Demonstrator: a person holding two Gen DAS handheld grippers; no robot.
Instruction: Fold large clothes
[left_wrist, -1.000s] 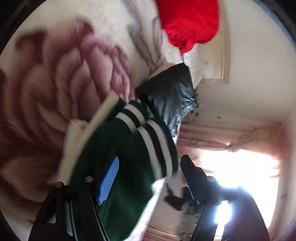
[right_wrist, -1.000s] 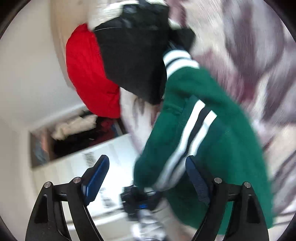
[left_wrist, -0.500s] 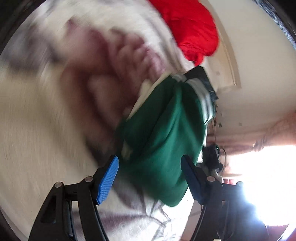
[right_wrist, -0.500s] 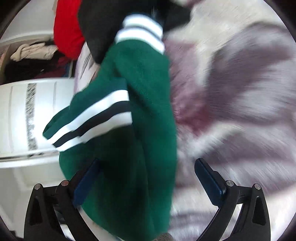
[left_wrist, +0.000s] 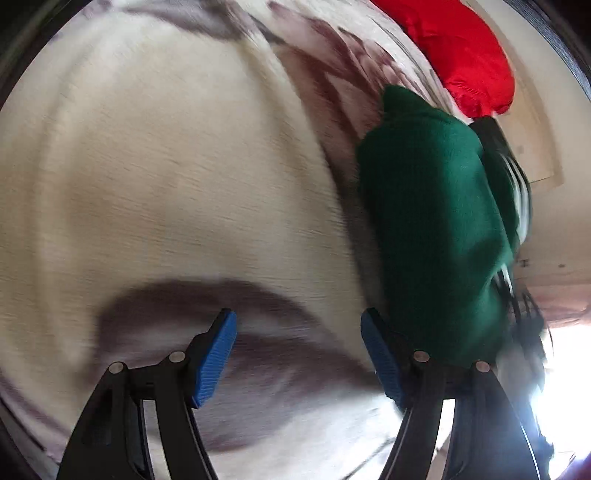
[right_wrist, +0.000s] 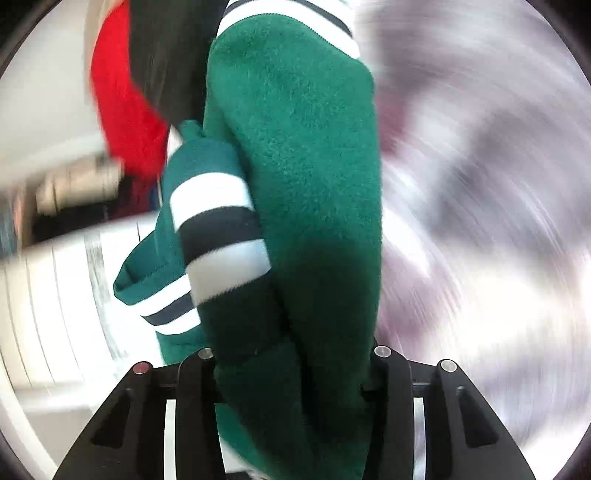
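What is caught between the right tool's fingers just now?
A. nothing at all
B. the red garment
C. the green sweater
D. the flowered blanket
C: in the right wrist view the green sweater fills the gap of the right gripper, whose fingers have just been closing and now press on its thick fold; the red garment lies apart, further back.

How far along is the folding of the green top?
Done: nothing looks folded; the green top is bunched on the blanket. In hand: the right tongs have just been closing and now clamp it; the left tongs are open over bare blanket. Left: spreading and folding it.
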